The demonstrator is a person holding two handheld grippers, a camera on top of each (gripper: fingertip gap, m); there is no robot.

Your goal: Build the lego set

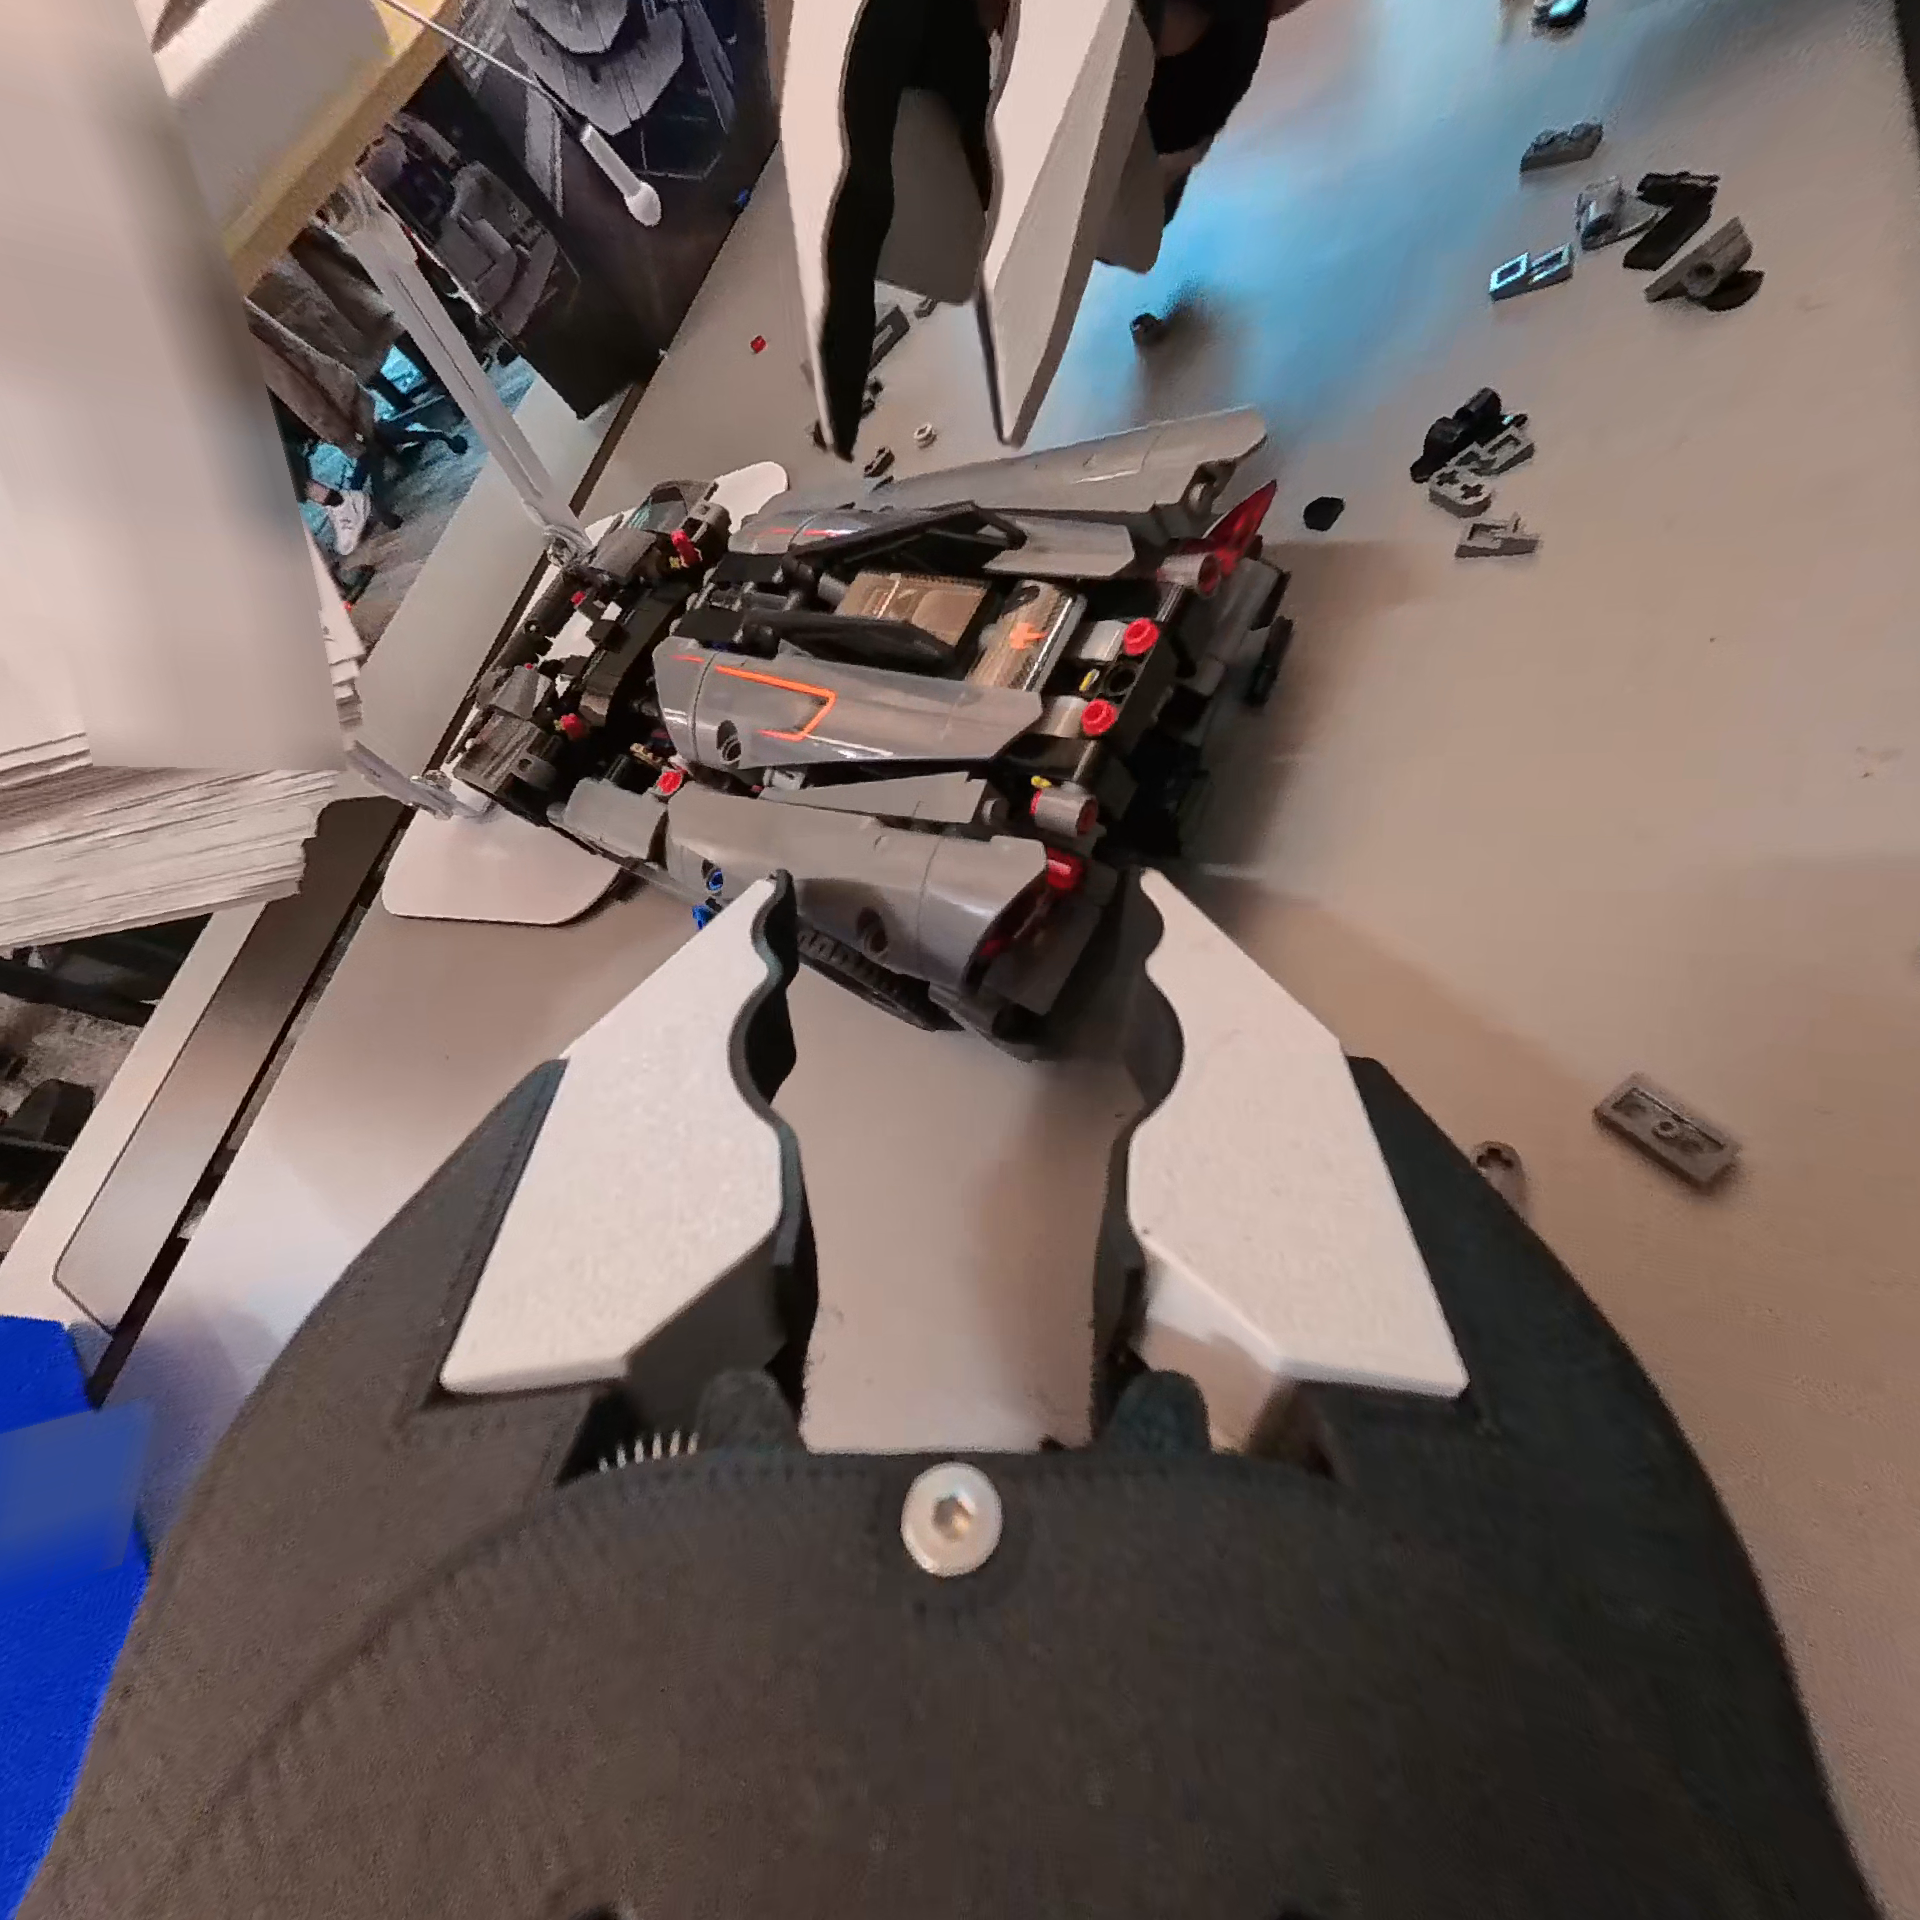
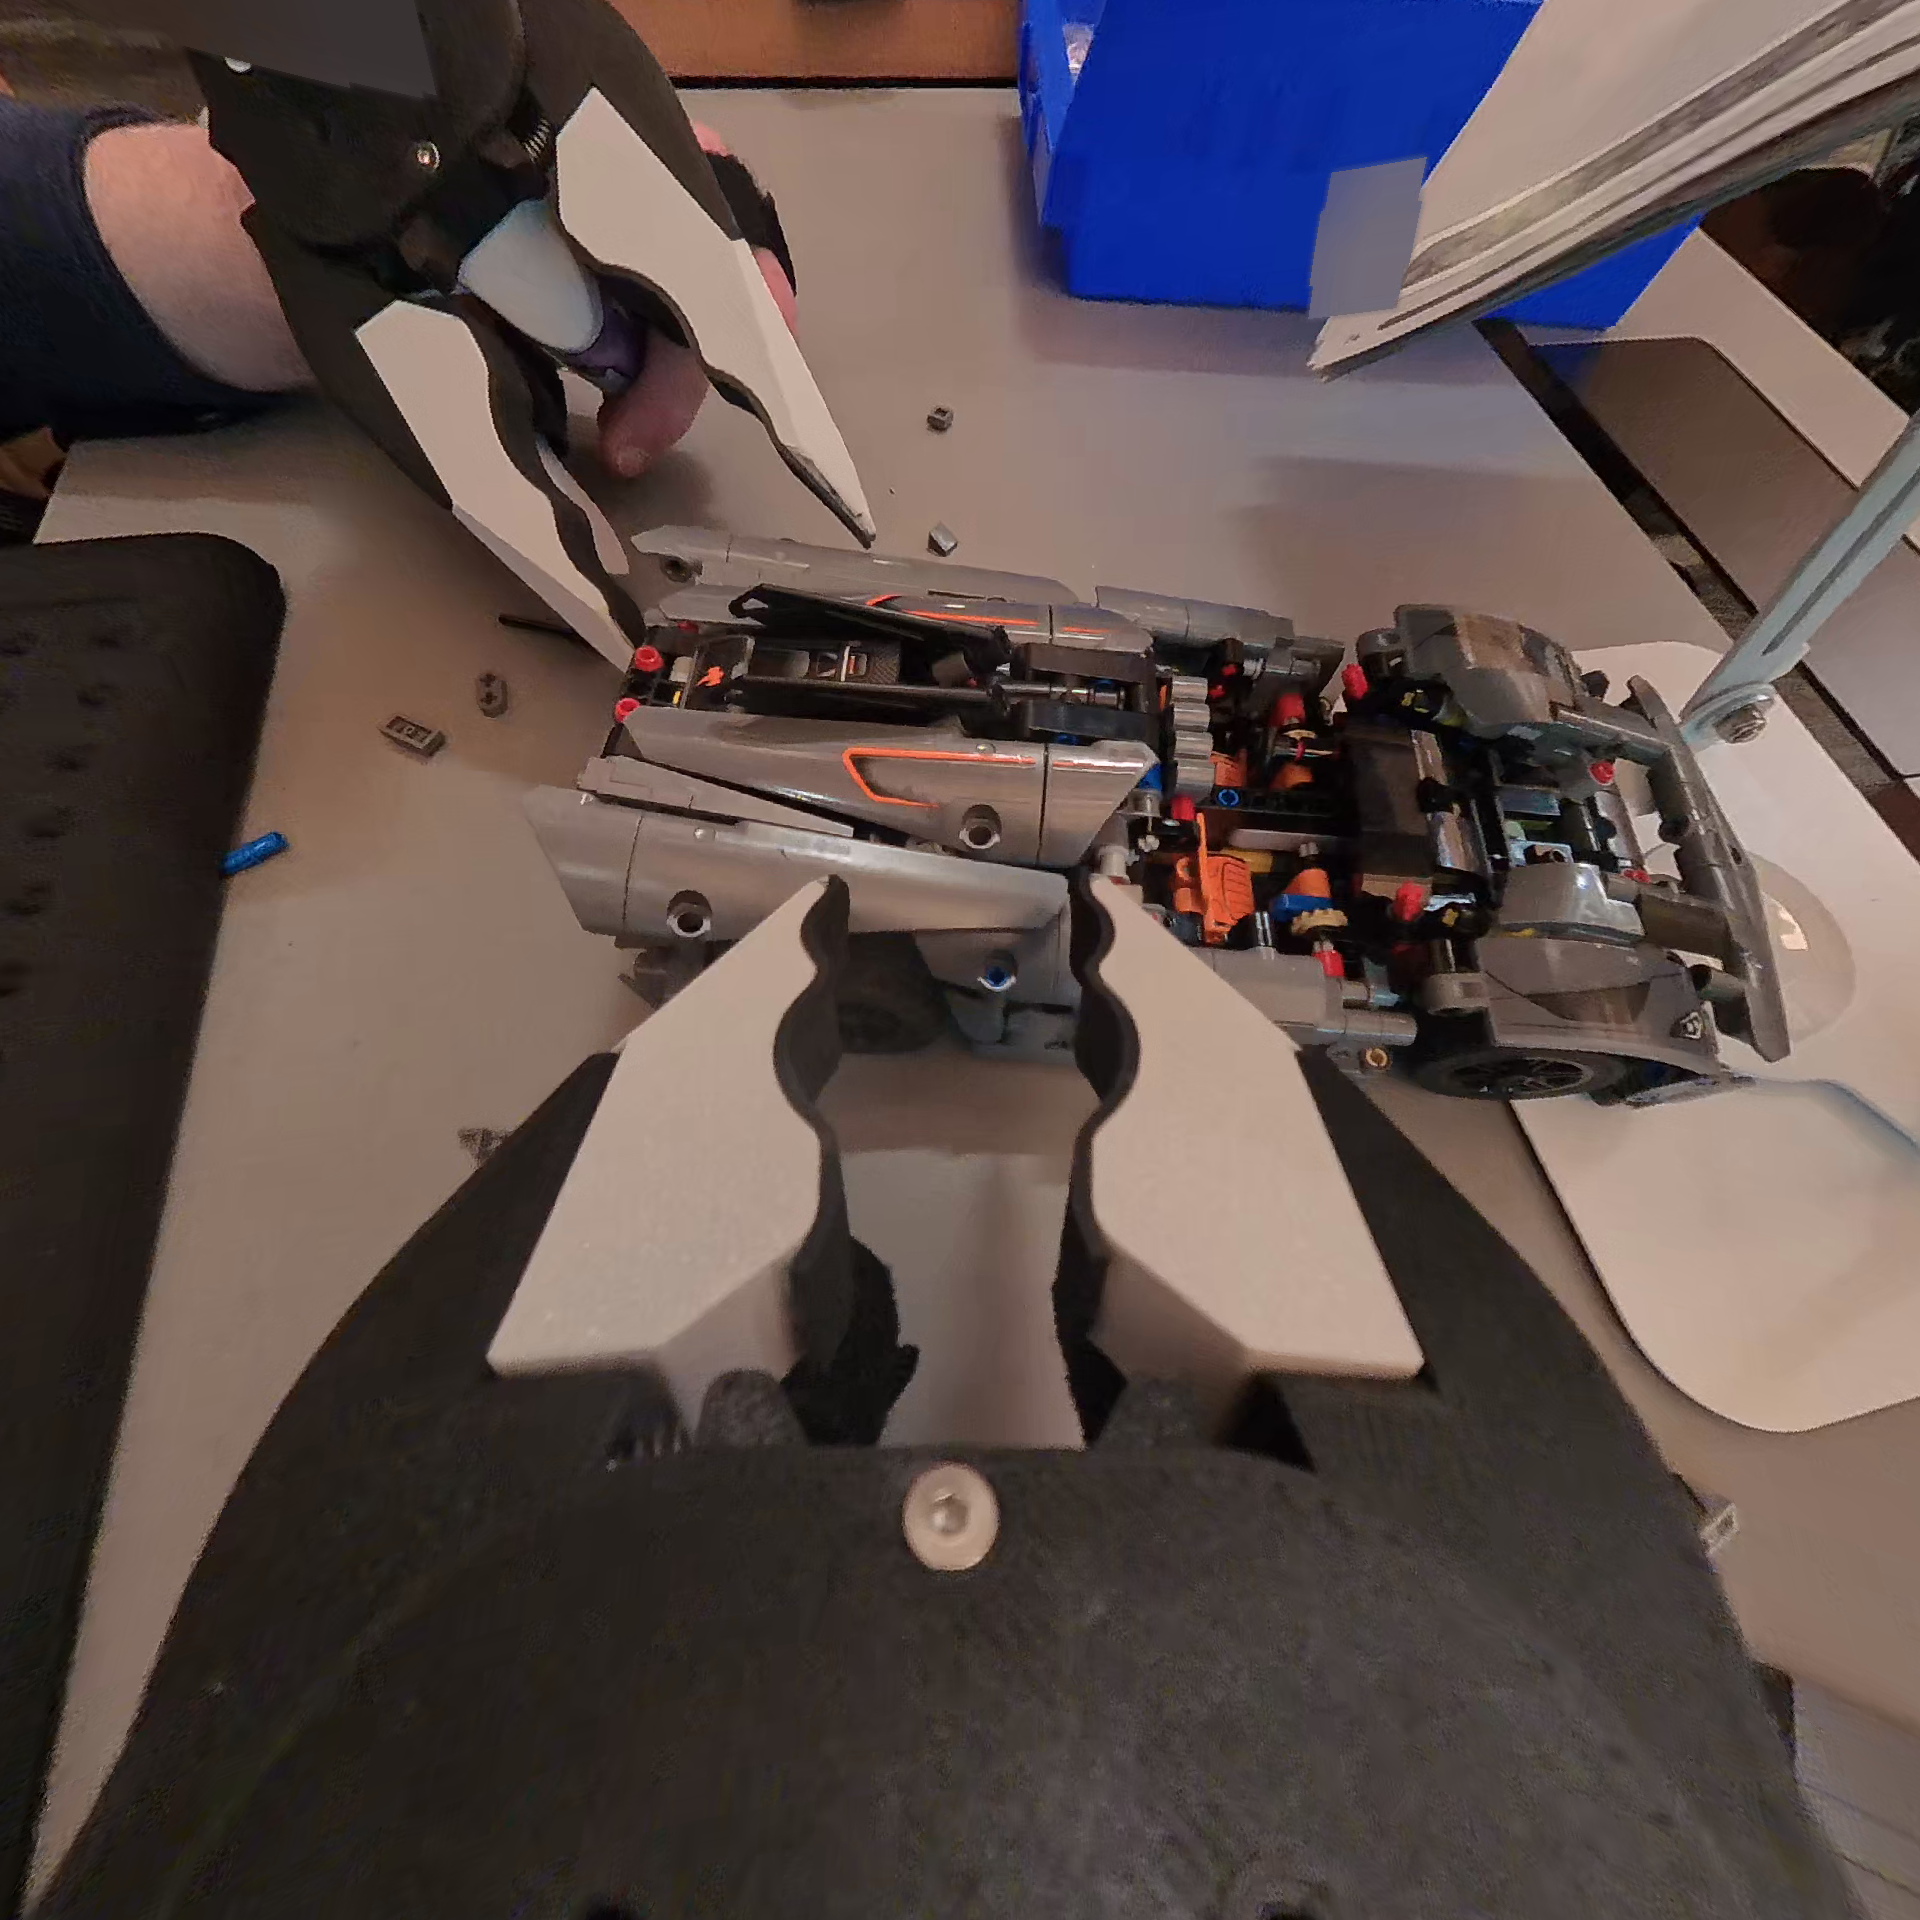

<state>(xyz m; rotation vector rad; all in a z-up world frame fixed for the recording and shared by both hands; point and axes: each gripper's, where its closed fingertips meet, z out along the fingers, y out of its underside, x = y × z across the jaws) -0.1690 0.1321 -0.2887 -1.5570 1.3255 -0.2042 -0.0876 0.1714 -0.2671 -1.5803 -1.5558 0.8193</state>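
A grey and black Lego car (image 1: 883, 707) with orange stripes and red pins lies on the grey table (image 1: 1507, 831). It also shows in the right wrist view (image 2: 935, 790), with its rear wing to the right. My left gripper (image 1: 961, 894) is open, and its fingers straddle the car's front corner. It shows in the right wrist view (image 2: 748, 592) at the car's nose, held by a hand. My right gripper (image 2: 961, 894) is open and empty at the car's near side, over the front fender. It shows in the left wrist view (image 1: 925, 442) beyond the car.
Loose grey and black pieces (image 1: 1475, 468) lie on the table, with a flat grey plate (image 1: 1668, 1127) nearer. A blue pin (image 2: 252, 852) and a small plate (image 2: 414, 736) lie by a black mat (image 2: 125, 831). A blue bin (image 2: 1247, 135) stands behind. A white stand base (image 2: 1714, 1247) lies under the car's rear. Across from one pair of fingers to the other is roughly 10 cm. From my left tips it is roughly 9 cm to the flat grey plate (image 1: 1668, 1127); from my right, 15 cm. Look for it in the right wrist view (image 2: 409, 722) too.
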